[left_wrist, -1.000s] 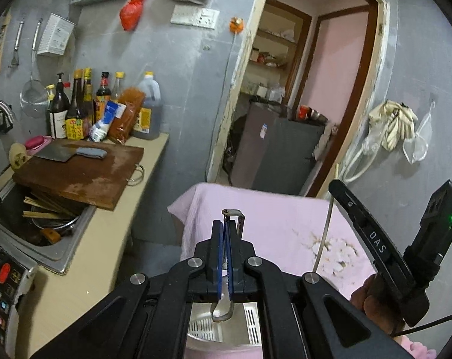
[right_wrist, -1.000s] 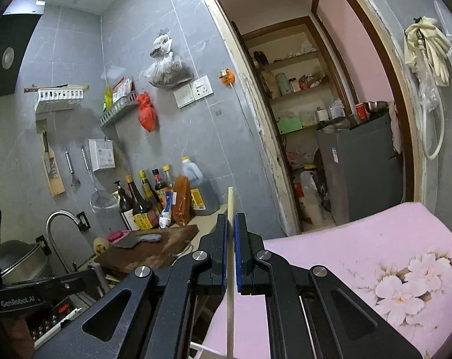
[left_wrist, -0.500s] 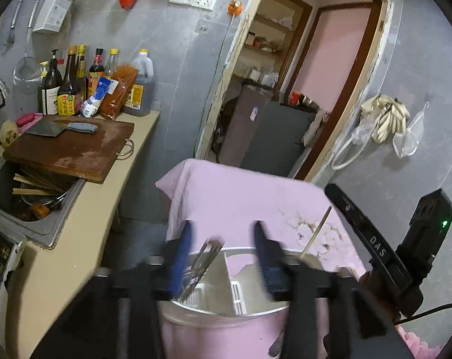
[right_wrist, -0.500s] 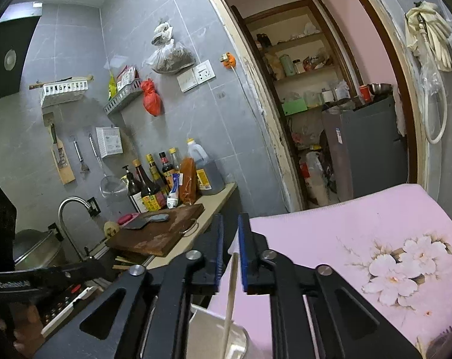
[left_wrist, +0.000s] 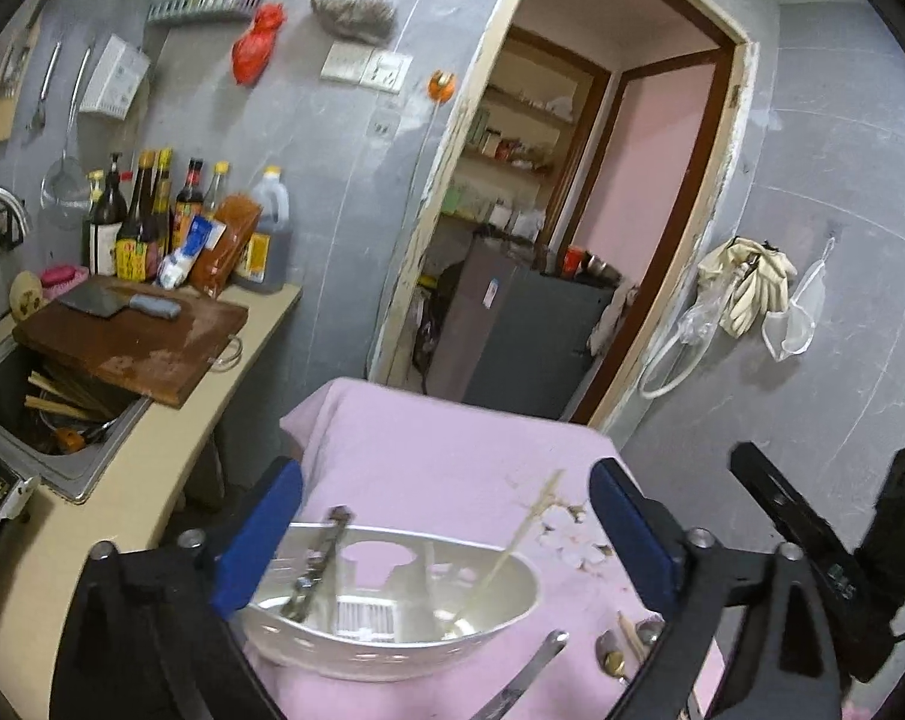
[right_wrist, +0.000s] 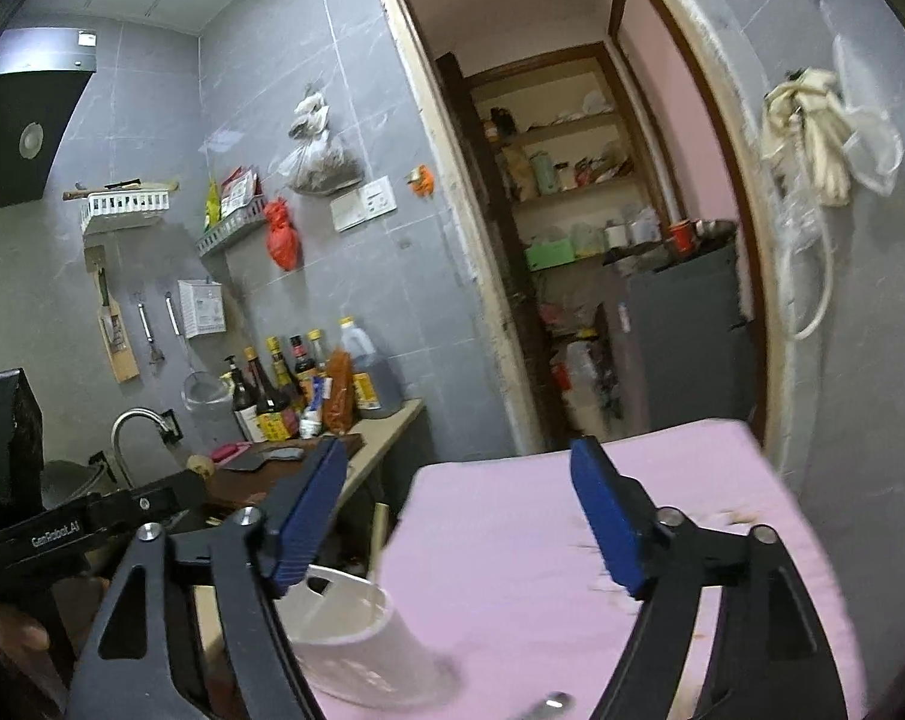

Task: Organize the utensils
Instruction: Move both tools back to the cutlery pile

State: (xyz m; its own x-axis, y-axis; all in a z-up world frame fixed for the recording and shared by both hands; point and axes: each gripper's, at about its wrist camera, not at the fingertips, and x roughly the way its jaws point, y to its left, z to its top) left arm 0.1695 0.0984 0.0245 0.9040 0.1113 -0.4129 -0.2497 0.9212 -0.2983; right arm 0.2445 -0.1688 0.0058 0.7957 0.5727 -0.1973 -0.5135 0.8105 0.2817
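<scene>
A white utensil holder (left_wrist: 392,648) stands on the pink floral cloth (left_wrist: 452,456). In it lean a metal utensil (left_wrist: 320,564) on the left and a wooden chopstick (left_wrist: 512,540) on the right. My left gripper (left_wrist: 446,534) is open and empty, just above the holder. More utensils (left_wrist: 617,651) lie on the cloth to the holder's right. In the right wrist view the holder (right_wrist: 356,630) is at lower left with the chopstick's tip (right_wrist: 379,537) sticking up. My right gripper (right_wrist: 458,516) is open and empty above the cloth (right_wrist: 512,570).
A beige counter (left_wrist: 122,480) at left carries a wooden cutting board (left_wrist: 134,342) with a cleaver, bottles (left_wrist: 152,222) and a sink (left_wrist: 44,408) with chopsticks. A doorway (left_wrist: 542,240) and a dark cabinet (left_wrist: 524,336) lie beyond the table.
Both grippers have opened. The left one let the metal utensil drop into the holder; the right one let the chopstick go into the holder. Both have drawn back a little.
</scene>
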